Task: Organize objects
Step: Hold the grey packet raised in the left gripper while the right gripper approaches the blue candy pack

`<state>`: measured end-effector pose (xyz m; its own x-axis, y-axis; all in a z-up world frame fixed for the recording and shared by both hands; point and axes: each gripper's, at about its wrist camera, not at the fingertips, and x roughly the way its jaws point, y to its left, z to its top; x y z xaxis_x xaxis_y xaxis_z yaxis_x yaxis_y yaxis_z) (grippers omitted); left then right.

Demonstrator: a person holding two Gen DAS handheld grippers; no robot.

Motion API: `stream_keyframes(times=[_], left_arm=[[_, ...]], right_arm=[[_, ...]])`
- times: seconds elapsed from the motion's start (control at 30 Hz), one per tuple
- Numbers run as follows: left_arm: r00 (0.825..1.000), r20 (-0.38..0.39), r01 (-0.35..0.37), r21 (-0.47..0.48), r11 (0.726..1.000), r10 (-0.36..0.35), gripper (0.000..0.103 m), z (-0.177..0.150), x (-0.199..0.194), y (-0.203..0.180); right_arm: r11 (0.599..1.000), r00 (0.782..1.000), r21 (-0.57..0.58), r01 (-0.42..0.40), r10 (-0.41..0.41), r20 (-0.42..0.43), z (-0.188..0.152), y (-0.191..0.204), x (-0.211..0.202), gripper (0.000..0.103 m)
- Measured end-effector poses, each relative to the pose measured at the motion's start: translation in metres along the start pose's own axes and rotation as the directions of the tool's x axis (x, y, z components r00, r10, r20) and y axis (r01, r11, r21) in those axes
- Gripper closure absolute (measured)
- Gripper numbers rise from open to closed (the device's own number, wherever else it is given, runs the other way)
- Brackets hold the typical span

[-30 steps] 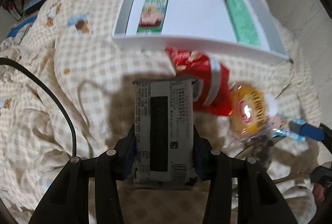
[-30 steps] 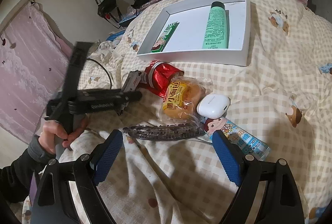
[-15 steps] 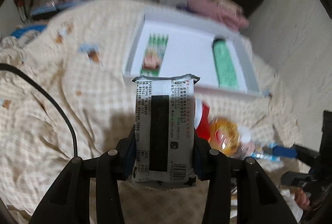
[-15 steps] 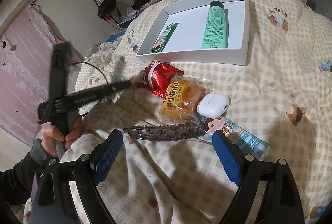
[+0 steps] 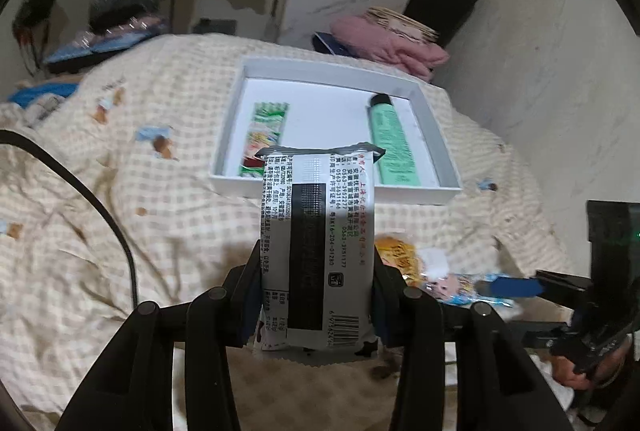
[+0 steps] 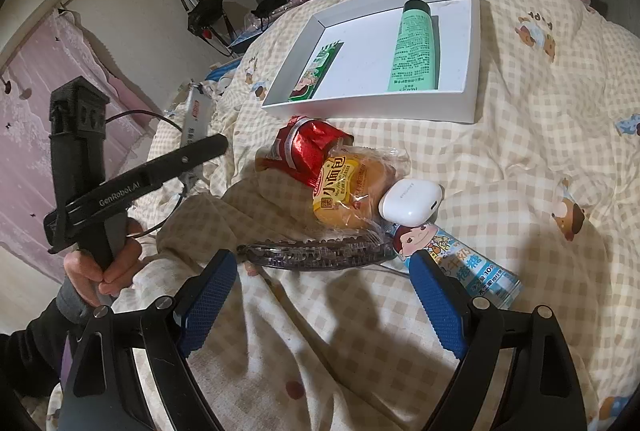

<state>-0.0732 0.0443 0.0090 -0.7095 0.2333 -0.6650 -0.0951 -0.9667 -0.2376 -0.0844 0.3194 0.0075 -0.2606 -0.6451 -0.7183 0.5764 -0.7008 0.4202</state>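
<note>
- Snack packet [image 5: 318, 251]: silver-grey printed foil film, slight sheen, crimped ends.
- Bedspread [image 6: 520, 159]: soft checked cloth, matt, wrinkled.
- Tray [image 6: 474, 43] on the bedspread: white card or plastic, smooth, matt.
- Tube [image 6: 414, 47] inside the tray: green plastic, satin.
- Earbud case [image 6: 410, 201] in front of the tray: white plastic, glossy.
- Bun wrapper [image 6: 352, 187] beside the earbud case: clear glossy film.
- Right gripper [image 6: 320, 295] pads [image 6: 204, 307]: blue, knurled rubbery texture; black matt plastic frame.
</note>
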Motion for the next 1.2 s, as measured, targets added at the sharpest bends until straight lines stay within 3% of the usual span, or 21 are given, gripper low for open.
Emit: stream_keyframes(times=[0.13, 0.3, 0.5, 0.67, 0.93, 1.2], left_arm=[[1.0, 0.024, -0.004, 0.03, 1.0, 0.004, 0.055, 0.0, -0.009, -0.007], [0.996, 0.074, 0.037, 0.063, 0.997, -0.042, 0.055, -0.004, -0.023, -0.016], [0.999, -0.051, 0.019, 0.063, 0.998, -0.016, 0.055, -0.016, 0.01, -0.018], [0.987, -0.164, 0.012, 0.067, 0.998, -0.001, 0.055, -0.027, 0.038, -0.019], [0.99, -0.137, 0.021, 0.053, 0.998, -0.013, 0.055, -0.028, 0.031, -0.015], [0.992, -0.121, 0.025, 0.03, 0.999, -0.021, 0.055, -0.027, 0.028, -0.011]], right_arm=[[1.0, 1.0, 0.001, -0.001, 0.001, -0.001, 0.0, 0.0, 0.0, 0.014], [1.0, 1.0, 0.001, -0.009, 0.009, -0.004, 0.0, -0.001, 0.0, 0.014], [1.0, 1.0, 0.007, -0.014, 0.014, -0.002, -0.001, -0.001, 0.0, 0.014], [0.999, 1.0, 0.045, -0.026, 0.026, 0.013, -0.004, -0.006, -0.003, 0.014], [0.996, 0.999, 0.082, -0.027, 0.026, 0.023, -0.004, -0.012, -0.006, 0.014], [0.992, 0.999, 0.121, 0.02, -0.024, 0.03, -0.007, -0.017, -0.008, 0.014]])
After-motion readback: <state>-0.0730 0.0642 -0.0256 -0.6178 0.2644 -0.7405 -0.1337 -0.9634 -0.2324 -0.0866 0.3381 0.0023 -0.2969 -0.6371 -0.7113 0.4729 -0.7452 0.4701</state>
